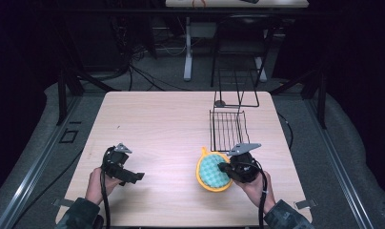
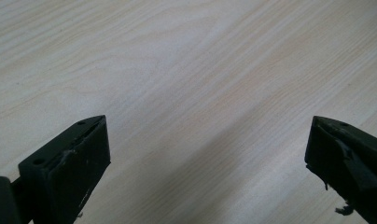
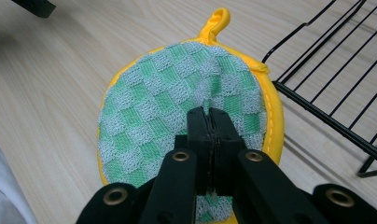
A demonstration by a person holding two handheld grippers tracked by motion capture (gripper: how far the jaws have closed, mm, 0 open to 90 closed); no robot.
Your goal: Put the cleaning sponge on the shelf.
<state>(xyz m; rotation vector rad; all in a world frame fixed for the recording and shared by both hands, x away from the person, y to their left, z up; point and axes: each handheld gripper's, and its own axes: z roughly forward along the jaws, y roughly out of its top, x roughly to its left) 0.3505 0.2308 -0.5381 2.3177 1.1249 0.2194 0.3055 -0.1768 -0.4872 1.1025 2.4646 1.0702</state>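
1. A round pot holder (image 3: pixel 177 116) with a green-and-white checked face, a yellow rim and a yellow hanging loop lies flat on the table (image 1: pixel 162 124), just beside the near end of the black wire rack (image 1: pixel 227 130).
2. The right claw (image 3: pixel 210 116) is clamped on the pot holder: in the right gripper view its two black jaws are pressed together over the checked cloth, which puckers into a small fold between them.
3. In the high view the right claw (image 1: pixel 225 167) sits at the side of the pot holder (image 1: pixel 212 171) that faces away from the left claw, held by the person's right hand (image 1: pixel 255 188).
4. The wire rack reaches from the pot holder toward the far edge of the table, where its upright frame stands.
5. The left claw (image 1: pixel 133 176) is well apart from the pot holder, on its other side, low over bare wood; in the left gripper view its jaws stand wide apart with nothing between them.
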